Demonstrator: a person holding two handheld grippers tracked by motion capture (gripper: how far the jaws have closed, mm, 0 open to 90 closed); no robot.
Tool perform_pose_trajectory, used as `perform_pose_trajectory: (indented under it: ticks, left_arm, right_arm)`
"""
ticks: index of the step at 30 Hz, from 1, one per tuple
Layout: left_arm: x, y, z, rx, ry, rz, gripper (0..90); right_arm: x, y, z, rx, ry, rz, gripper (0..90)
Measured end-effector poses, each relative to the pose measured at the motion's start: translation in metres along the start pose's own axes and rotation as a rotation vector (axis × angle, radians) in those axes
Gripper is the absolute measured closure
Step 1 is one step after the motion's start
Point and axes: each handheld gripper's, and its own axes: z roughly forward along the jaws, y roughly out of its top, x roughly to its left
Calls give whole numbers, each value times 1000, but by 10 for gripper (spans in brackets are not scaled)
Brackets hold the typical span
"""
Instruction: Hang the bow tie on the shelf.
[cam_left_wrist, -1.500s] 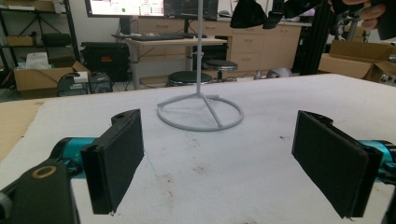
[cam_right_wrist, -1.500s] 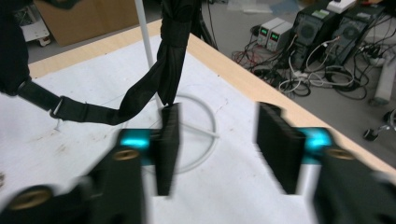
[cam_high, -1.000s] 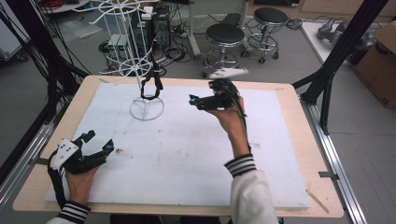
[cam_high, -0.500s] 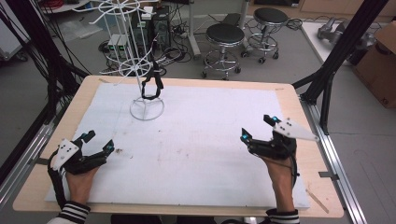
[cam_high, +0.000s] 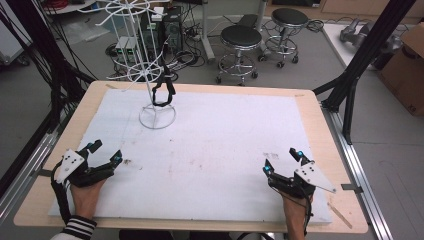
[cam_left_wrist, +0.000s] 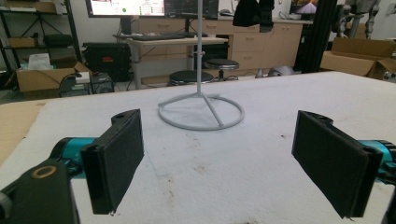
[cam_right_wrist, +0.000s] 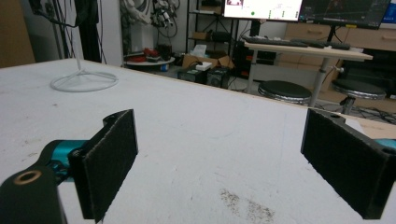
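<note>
Right gripper (cam_high: 283, 160) has come back from near the white wire rack stand (cam_high: 156, 107) to the near right corner of the white-covered wooden table (cam_high: 220, 145) and sits there as it did half a second ago, jaws wide apart, nothing between them; left gripper (cam_high: 104, 152) unchanged at the near left corner, jaws also spread and empty. The stand's ring base sits on the cover near the far left edge, with a black looped strap-like item (cam_high: 163, 90) hanging from one of its hooks, well apart from both grippers.
</note>
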Motion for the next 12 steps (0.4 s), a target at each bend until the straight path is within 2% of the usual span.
perform_pose_trajectory:
  ticks: [4, 7, 12]
  left_arm:
    - [0, 0, 0, 0, 0, -1, 171]
    - [0, 0, 0, 0, 2, 1, 171]
    - [0, 0, 0, -2, 1, 3, 171]
  right_arm:
    - [2, -10, 4, -1, 7, -25, 99]
    - [2, -18, 8, 27, -3, -12, 99]
    - [3, -19, 9, 23, -14, -32, 99]
